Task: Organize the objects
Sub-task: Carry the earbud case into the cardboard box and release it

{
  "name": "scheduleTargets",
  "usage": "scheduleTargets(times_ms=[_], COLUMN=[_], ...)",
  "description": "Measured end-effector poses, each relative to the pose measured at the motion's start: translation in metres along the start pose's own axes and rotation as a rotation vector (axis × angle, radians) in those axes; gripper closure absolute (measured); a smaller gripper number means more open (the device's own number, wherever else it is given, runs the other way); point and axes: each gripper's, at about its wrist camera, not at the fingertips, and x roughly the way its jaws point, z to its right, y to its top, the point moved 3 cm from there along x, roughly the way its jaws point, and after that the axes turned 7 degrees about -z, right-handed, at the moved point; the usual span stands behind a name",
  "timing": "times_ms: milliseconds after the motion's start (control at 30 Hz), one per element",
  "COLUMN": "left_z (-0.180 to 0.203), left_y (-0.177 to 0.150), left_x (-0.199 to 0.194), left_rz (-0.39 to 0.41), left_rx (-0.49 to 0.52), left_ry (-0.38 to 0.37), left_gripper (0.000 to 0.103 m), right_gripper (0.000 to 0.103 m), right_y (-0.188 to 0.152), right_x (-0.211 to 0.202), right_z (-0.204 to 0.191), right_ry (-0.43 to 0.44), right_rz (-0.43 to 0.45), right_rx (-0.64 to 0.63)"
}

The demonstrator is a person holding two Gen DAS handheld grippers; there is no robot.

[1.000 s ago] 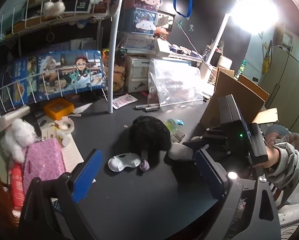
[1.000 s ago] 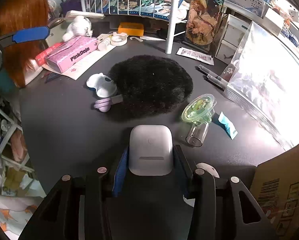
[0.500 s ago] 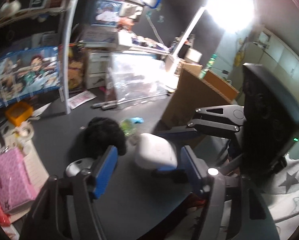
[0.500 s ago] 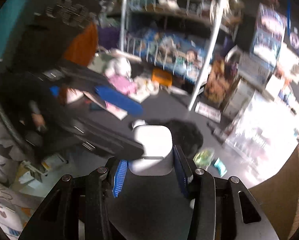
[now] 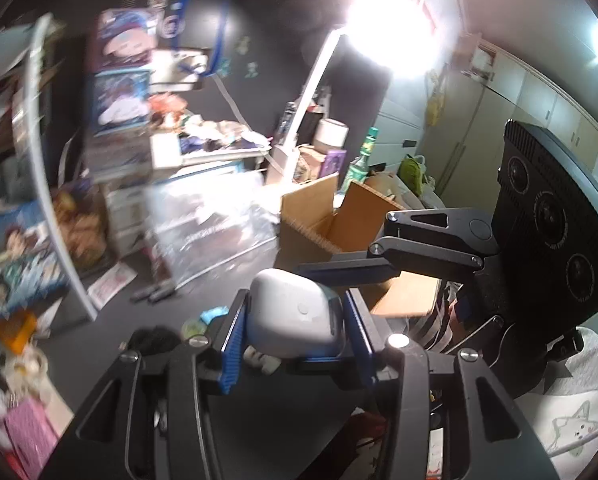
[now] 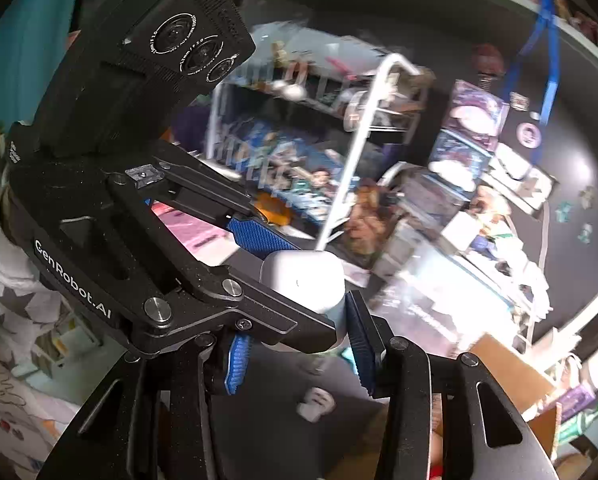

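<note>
Since 1 second ago both grippers have lifted off the black desk (image 5: 111,344) and come together: the white earbud case (image 5: 295,316), then low over the desk in the right gripper (image 6: 299,344) alone, is now up in the air with the left gripper (image 5: 293,332) brought in around it from the other side. The left jaws, wide apart before, are closing on the case; in the left wrist view its blue pads (image 5: 232,344) stand at the 2 sides of the case and look to be touching it, though blur keeps me from being sure how firmly. The right gripper stays clamped on the case across its lower part.

The case is small, light and rigid, with a smooth glossy shell and rounded corners, so it will likely slip or twist if pinched near a curved edge. The flat broad faces are the better place to hold. A hinged lid probably sits at one end, and squeezing across the seam could pop it. With 2 claws on 1 small thing there is little free surface, so the handover needs the second hold settled before the first lets go. The cardboard box (image 5: 319,216) stands open just beyond.
</note>
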Motion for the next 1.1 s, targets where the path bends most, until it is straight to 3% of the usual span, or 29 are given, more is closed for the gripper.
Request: scheduleTargets(times_ms=[333,500,700,800,867,1100], left_z=[0.045,0.06,0.07,0.075,0.074,0.062], left_y=[0.073,0.091,0.097,0.096,0.097,0.097], left_x=[0.077,0.124,0.162,0.169,0.166,0.132], left_rz=[-0.114,-0.204,-0.283,-0.295,-0.28,-0.202], left_rx=[0.107,0.123,0.134,0.164,0.171,0.161], left_ry=[-0.068,-0.094,-0.095,-0.039,-0.021,0.009], left_gripper=[0.06,0.06,0.06,0.046,0.03,0.022], right_gripper=[0.063,0.063,0.063,0.063,0.061,0.061], right_y=[-0.042,-0.075,-0.102,-0.109,-0.111,-0.106], right_x=[-0.029,-0.027,-0.022,-0.017,-0.018,-0.024], right_z=[0.087,0.127,0.147,0.149,0.15,0.148], right_ry=[-0.06,-0.047,-0.037,-0.05,-0.07,-0.094], right_rz=[-0.024,-0.075,-0.142,-0.182,-0.19,-0.171], right_rx=[0.167,0.265,0.322,0.335,0.336,0.333])
